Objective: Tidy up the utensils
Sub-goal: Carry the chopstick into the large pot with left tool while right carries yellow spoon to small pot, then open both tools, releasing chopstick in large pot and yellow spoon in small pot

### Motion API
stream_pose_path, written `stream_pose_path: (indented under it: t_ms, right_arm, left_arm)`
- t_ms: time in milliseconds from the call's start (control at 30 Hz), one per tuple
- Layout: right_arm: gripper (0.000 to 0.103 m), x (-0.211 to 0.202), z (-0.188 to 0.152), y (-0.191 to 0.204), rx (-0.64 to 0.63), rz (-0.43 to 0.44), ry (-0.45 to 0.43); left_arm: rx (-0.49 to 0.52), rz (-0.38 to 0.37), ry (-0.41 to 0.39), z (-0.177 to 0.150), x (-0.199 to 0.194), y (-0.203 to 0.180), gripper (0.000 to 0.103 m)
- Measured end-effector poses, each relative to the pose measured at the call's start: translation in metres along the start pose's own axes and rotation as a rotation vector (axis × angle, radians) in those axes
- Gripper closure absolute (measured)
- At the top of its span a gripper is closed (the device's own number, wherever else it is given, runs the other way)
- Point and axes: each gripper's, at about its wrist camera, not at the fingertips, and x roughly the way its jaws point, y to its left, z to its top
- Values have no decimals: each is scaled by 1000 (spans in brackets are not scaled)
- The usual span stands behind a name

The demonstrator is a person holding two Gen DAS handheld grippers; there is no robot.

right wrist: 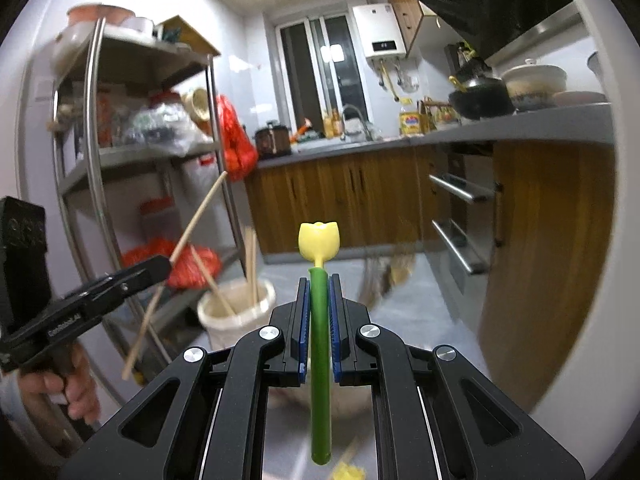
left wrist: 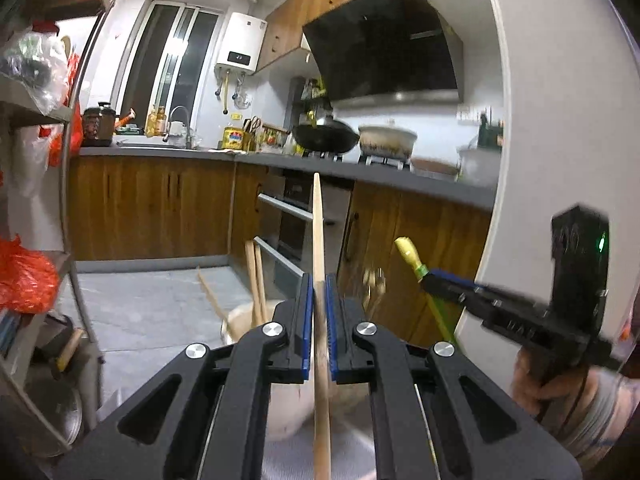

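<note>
While lifted clear of the white holder (right wrist: 236,312), held upright between the blue pads (left wrist: 308,320) of the left gripper (left wrist: 319,312): a wooden chopstick (left wrist: 319,240), clamped near mid-length, probably so that it drops in end-first; pinched the same way in the right gripper (right wrist: 319,312), a green-stemmed utensil (right wrist: 320,360) topped with a yellow tulip (right wrist: 319,242), working end hidden below; both raised side by side, seemingly for carrying to the holder together; already standing in that holder, a few more chopsticks (right wrist: 251,268), leaning on its rim; just behind, a metal rack (right wrist: 152,152) hung with red bags (right wrist: 236,140); farther off, wooden cabinets (right wrist: 344,196) beneath a grey counter (right wrist: 460,134); blurred shape at right, unclear.
</note>
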Motion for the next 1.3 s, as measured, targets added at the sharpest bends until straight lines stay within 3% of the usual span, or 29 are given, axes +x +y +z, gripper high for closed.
stream_pose_path:
  t_ms: [200,600,967,1300]
  right_arm:
    - [93,48,10,-6,96,44,8]
    - [93,98,-1,-5,50,-36,34]
    - [93,91,-24,23,-182,-145,87]
    - [93,78,-38,20,-193,-123,143]
  left_arm:
    - [-80,-6,-20,19,39,24,97]
    - [-23,109,-64,6,83,23,97]
    - [72,129,-16,-12,56,11,97]
    - [91,138,86,-36,44,6,97]
